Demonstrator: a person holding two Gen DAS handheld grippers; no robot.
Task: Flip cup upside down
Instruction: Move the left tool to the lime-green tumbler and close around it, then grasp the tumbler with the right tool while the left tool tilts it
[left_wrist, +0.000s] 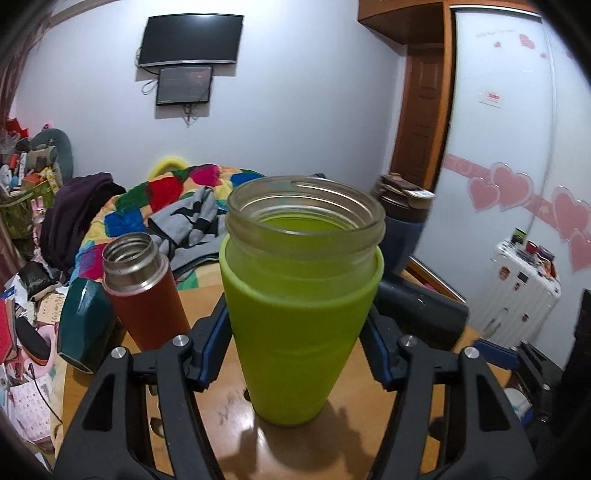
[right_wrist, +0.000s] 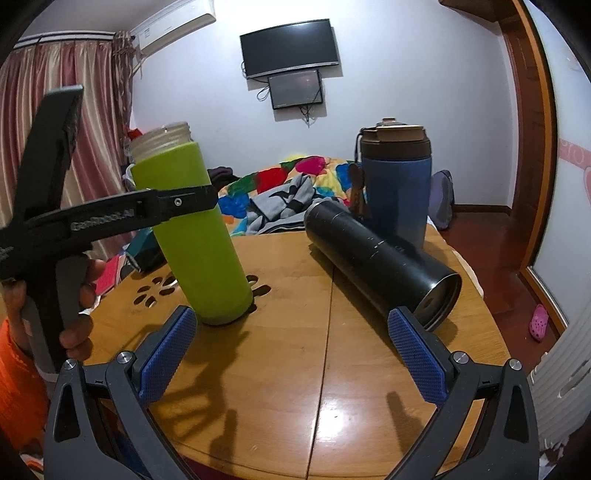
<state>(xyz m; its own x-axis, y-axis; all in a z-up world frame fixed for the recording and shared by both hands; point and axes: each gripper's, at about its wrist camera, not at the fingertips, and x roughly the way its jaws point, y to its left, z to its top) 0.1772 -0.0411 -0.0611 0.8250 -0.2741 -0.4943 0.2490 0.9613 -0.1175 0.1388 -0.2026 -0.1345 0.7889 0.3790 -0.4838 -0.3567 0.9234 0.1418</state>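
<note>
Clamping the green cup at mid-body, the left gripper has its blue-padded fingers pressed against both sides of the silicone sleeve. The cup stands mouth-up on the round wooden table, slightly tilted in the right wrist view, its base touching the tabletop beside a flower-shaped cutout; the clear threaded rim is uncovered. The right gripper hovers low over the table's near part with its fingers spread wide, holding nothing, the cup just ahead of its left pad. A black flask lies on its side to the cup's right, open end toward the right gripper. Behind it stands a blue lidded tumbler, upright. In the left wrist view a red thermos stands uncapped near the cup's left, with a dark teal object beside it. A bed with a multicoloured quilt lies beyond the table.
</note>
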